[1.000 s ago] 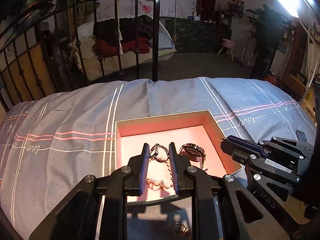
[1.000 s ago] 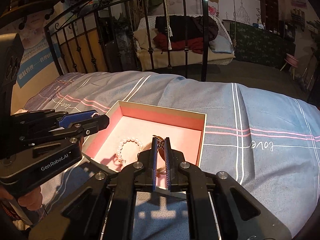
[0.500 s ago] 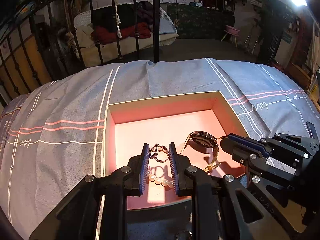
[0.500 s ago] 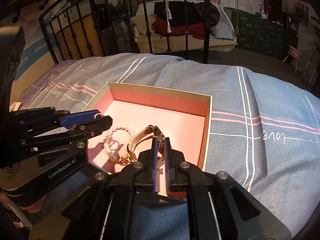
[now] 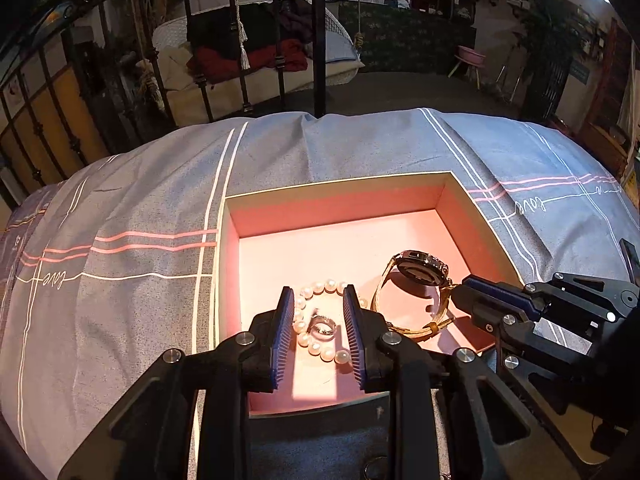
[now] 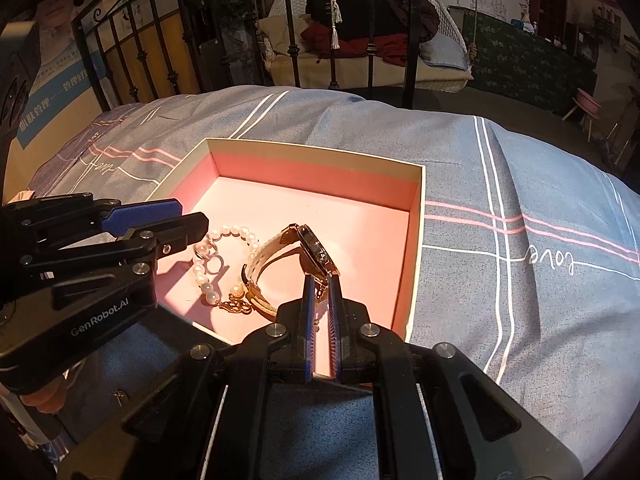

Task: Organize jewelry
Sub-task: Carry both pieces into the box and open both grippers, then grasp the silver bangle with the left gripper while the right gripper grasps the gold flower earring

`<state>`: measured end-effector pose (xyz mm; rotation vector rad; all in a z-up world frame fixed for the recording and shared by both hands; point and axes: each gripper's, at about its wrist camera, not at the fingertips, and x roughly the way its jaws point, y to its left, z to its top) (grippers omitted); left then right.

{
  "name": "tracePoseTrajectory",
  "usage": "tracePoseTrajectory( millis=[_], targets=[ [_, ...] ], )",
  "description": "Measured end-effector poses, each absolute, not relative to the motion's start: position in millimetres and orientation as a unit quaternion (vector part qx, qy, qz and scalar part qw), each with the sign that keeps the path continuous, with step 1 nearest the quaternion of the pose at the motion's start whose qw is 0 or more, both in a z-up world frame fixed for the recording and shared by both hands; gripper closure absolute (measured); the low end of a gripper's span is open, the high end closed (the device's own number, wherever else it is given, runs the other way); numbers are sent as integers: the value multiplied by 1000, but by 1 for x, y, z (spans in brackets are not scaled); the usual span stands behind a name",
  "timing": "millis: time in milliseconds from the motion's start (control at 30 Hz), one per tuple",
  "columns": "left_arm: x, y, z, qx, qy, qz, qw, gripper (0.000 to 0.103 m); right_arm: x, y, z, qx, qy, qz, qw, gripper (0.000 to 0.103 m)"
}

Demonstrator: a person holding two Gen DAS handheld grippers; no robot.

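A pink-lined open box [image 5: 336, 210] [image 6: 316, 182] lies on the bed. In it are a pearl bracelet [image 5: 316, 286] [image 6: 232, 233], a silver ring [image 5: 322, 326] [image 6: 214, 265] and a gold watch [image 5: 420, 268] [image 6: 316, 252]. My left gripper [image 5: 318, 312] is open over the near part of the box, its fingers either side of the ring and pearls, holding nothing. My right gripper [image 6: 320, 284] is shut on the watch's band at its near end, the watch standing on edge on the box floor.
The box sits on a grey-blue striped bedsheet [image 5: 140, 220] [image 6: 520, 200]. A black iron bed rail [image 5: 318, 36] stands beyond the bed's far edge. A small ring-like item [image 5: 374, 470] and a small earring [image 6: 118, 396] lie on the sheet near me.
Both grippers have moved forward and lower over the box. The ring has left the left fingers and now lies inside the pearl bracelet. The watch has come down to the box floor in the right gripper.
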<state>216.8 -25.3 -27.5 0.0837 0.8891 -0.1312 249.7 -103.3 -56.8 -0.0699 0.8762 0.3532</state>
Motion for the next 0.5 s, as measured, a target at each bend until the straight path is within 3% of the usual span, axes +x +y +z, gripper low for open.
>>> tracePoseTrajectory(
  millis=[133,200,233,267,500],
  targets=[
    [205,-18,-14,34,414,-63,907,56,243,-105,-50,-32,418,171,891,92],
    [193,-12,-5,25,404,-66,912,48,234,-108,-42,-27,409,171,896,68],
    [185,-9,-1,20,399,-70,914,39,226,-110,-37,-25,401,171,899,39],
    [175,-6,3,16,393,-73,916,32,217,-113,-32,-23,392,170,904,29],
    [93,-3,-17,1,415,-102,904,30,144,-131,-38,-26,387,161,908,29]
  ],
)
